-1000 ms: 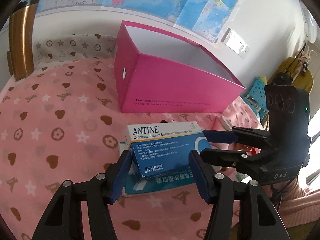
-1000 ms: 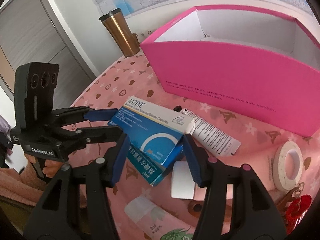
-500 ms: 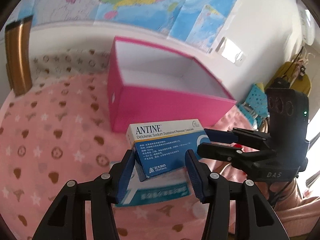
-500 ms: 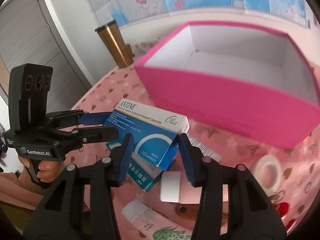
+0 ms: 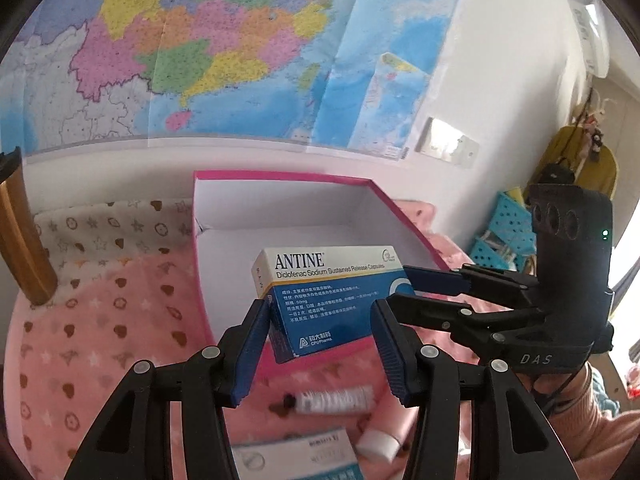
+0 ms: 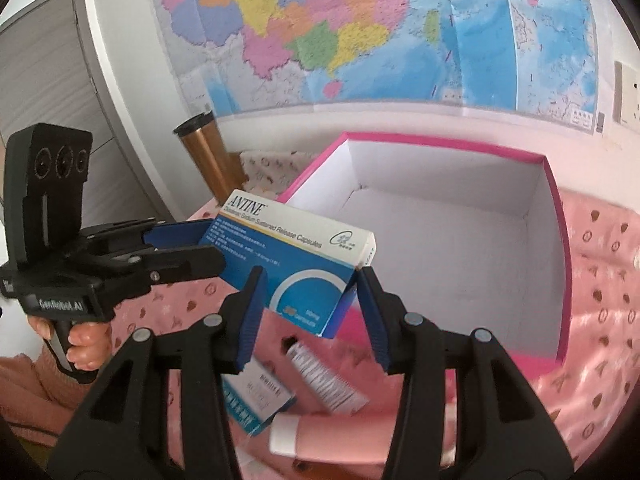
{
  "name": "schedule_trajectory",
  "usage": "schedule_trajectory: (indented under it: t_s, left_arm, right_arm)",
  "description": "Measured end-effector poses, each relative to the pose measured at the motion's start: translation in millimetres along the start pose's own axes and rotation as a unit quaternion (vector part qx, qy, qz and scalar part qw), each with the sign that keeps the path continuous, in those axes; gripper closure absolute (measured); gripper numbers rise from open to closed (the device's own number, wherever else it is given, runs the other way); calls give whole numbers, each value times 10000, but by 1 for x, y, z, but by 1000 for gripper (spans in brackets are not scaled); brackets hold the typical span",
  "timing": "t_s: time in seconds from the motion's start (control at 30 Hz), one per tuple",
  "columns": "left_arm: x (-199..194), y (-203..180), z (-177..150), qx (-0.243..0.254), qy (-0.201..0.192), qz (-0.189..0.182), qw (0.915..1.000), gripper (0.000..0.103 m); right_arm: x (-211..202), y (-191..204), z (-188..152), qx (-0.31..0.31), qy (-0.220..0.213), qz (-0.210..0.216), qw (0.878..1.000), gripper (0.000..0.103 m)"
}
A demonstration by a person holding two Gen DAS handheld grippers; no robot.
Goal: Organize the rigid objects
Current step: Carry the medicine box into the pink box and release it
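Observation:
Both grippers hold one blue and white ANTINE medicine box [image 5: 328, 300], also in the right wrist view [image 6: 296, 264], in the air above the near rim of an open pink box [image 5: 280, 208] with a white, empty inside [image 6: 440, 240]. My left gripper [image 5: 320, 344] is shut on the box's near end. My right gripper [image 6: 310, 312] is shut on its other end and shows from the side in the left wrist view [image 5: 424, 292]. The left gripper shows in the right wrist view [image 6: 192, 248].
On the pink patterned blanket [image 5: 100, 340] below lie a white tube [image 5: 332, 398], a pink tube with a white cap [image 6: 340, 436] and another blue medicine box [image 6: 256, 396]. A bronze tumbler [image 6: 204, 160] stands by the wall. A map [image 5: 220, 40] hangs behind.
Both grippers have lifted the ANTINE box off the blanket and carried it up and forward over the pink box's near rim. The other items stay on the blanket.

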State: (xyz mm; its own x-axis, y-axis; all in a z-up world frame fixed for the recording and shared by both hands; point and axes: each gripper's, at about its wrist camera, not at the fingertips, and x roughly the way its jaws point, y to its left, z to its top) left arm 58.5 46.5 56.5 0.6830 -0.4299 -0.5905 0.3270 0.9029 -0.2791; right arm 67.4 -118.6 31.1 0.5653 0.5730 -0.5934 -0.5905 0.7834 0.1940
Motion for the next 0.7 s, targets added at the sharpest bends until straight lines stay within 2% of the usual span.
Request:
schedule_trajectory:
  t_s: [0.4,0.6,0.7]
  left_arm:
    - [51,26,6,-315,525,605,9963,51]
    - [58,29,7,-321,556,924,9937,51]
    - [54,27,6,-326,421,1089,9926,51]
  right_arm:
    - [67,-38,13,476,685,282,9961,53]
    - [93,-44,11,646,1040,448,9915,54]
    - [88,-47,9,676,956,352,9925,54]
